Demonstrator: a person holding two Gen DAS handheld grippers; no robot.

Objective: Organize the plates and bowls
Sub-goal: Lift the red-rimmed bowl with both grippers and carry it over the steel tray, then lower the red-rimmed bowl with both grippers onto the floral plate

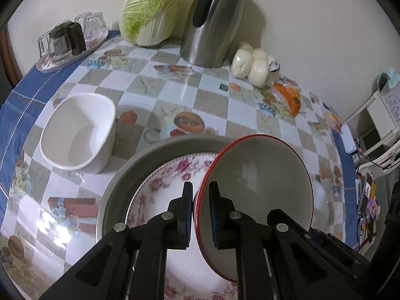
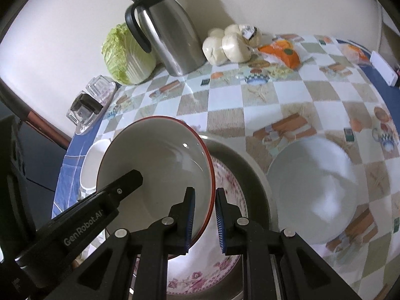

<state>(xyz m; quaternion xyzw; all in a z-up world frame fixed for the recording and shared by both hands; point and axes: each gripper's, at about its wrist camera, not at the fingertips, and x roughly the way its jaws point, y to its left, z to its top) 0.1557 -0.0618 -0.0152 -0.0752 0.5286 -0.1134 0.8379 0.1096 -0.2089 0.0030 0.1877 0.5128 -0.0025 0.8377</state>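
Both the left gripper [image 1: 201, 192] and right gripper [image 2: 205, 198] pinch the red-rimmed bowl [image 1: 257, 175] by opposite rims, lower centre; probably glazed ceramic, slippery, breakable.

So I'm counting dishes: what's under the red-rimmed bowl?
A floral plate on a grey plate. Anything beneath those is hidden.

The only text that can be read is "GenRobot.AI", in pale letters on the black body of the left tool [image 2: 82, 227], at the near left of the right wrist view. The label on the bag of white buns [image 2: 250, 31] at the far side of the counter [image 2: 275, 95] is too small to read.
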